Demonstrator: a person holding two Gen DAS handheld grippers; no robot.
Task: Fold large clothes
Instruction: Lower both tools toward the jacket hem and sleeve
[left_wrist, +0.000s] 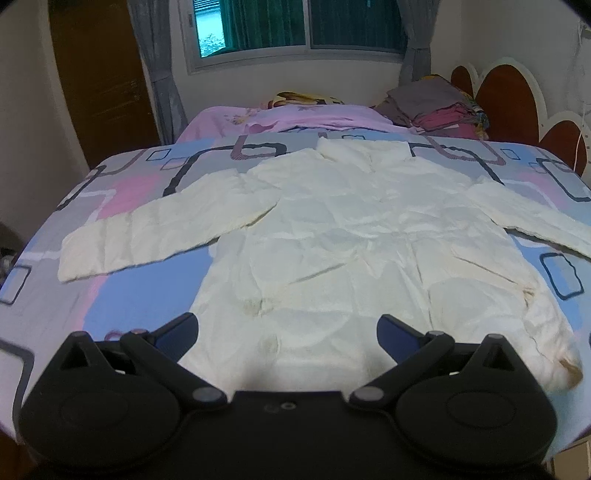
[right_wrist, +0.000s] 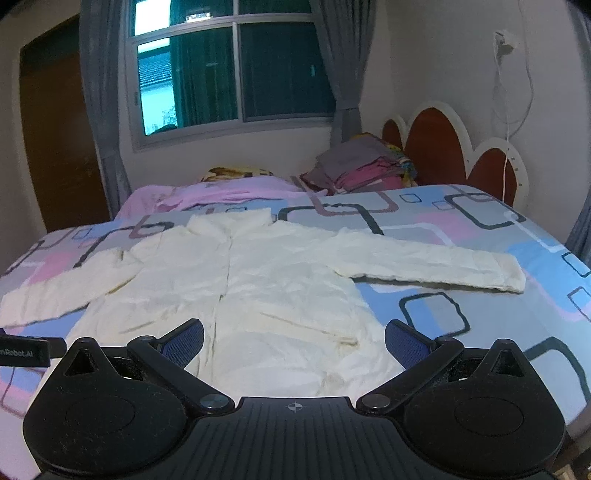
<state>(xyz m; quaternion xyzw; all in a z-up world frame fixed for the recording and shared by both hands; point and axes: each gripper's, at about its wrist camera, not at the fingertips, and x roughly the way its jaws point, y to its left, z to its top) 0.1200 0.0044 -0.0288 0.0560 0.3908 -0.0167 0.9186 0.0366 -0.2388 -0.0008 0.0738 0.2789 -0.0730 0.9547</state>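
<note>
A cream long-sleeved shirt (left_wrist: 332, 236) lies flat and face up on the bed, collar toward the window, both sleeves spread out to the sides. My left gripper (left_wrist: 286, 334) hovers open above the shirt's near hem, nothing between its fingers. The right wrist view shows the same shirt (right_wrist: 266, 280) with its right sleeve (right_wrist: 436, 264) stretched toward the headboard side. My right gripper (right_wrist: 293, 341) is open over the hem, holding nothing. Part of the left gripper (right_wrist: 26, 352) shows at that view's left edge.
The bed (left_wrist: 140, 295) has a blue, pink and grey patterned sheet. A pink blanket (left_wrist: 295, 118) and a pile of folded clothes (left_wrist: 436, 107) lie at the far side. A red-and-white headboard (right_wrist: 443, 147) stands on the right, a window and curtains behind.
</note>
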